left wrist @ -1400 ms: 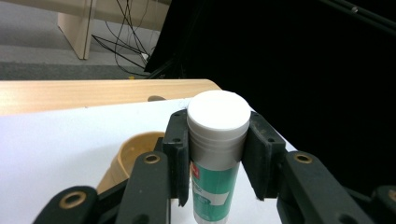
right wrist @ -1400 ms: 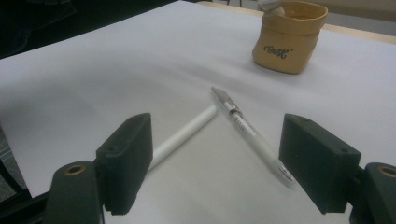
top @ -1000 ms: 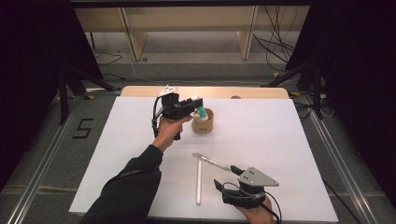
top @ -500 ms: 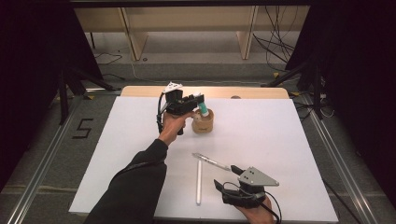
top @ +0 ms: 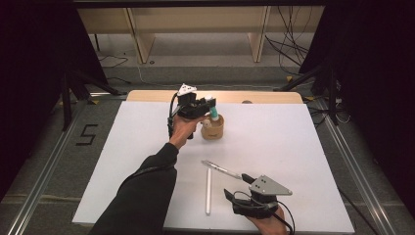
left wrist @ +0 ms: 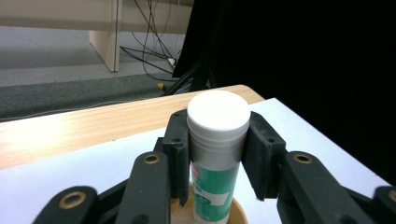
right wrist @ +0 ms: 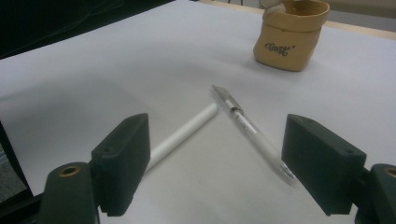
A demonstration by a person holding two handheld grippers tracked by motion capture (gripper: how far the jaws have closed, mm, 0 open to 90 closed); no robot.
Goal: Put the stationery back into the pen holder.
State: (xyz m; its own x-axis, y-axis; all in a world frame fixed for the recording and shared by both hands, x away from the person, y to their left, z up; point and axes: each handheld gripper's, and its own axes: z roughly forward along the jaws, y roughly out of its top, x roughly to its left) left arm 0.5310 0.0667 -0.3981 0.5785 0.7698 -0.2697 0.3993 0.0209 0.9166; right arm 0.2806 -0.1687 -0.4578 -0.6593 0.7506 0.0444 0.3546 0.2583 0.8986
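Left gripper clamps the white-capped green tube upright with its foot just inside the tan pot, so releasing it off-centre could topple the pot, while the right gripper idles wide open over two pens.

Wooden table under a white sheet; tan pot beneath the left gripper; white stick and pen ahead of the right gripper.

Both grippers, left gripper and right gripper, are black with brass-coloured rivets; the sleeve is black.
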